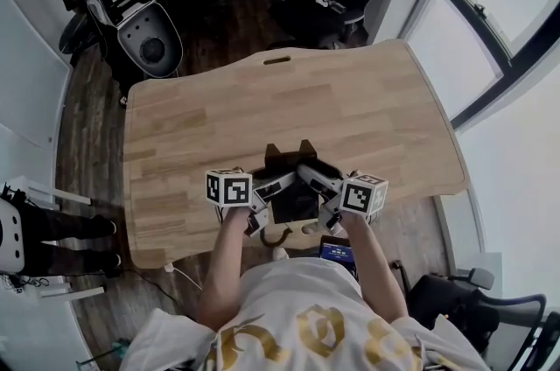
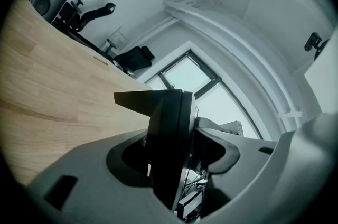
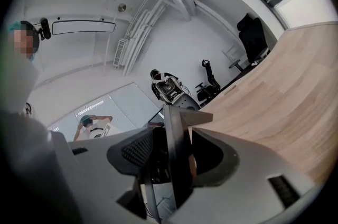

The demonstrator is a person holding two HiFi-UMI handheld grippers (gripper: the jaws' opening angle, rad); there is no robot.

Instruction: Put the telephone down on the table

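I am holding the telephone point(image 1: 293, 190) between my two grippers, over the near edge of the table point(image 1: 367, 115), close to my body. It is a black thing with two little points sticking up at the far side. The job is not done yet. The telephone is in my grip, and I cannot tell if its bottom touches the wood. I think it hangs just above the wood. What is left is to bring it down flat on the table and then let go with both sides.

The left gripper point(image 1: 262, 196) has its jaws partly apart, and they squeeze the left side of the telephone. In the left gripper view the black edge sits tight between the two pads.

The right gripper point(image 1: 322, 192) does the same on the right side. Its pads press on the thin black edge there too.
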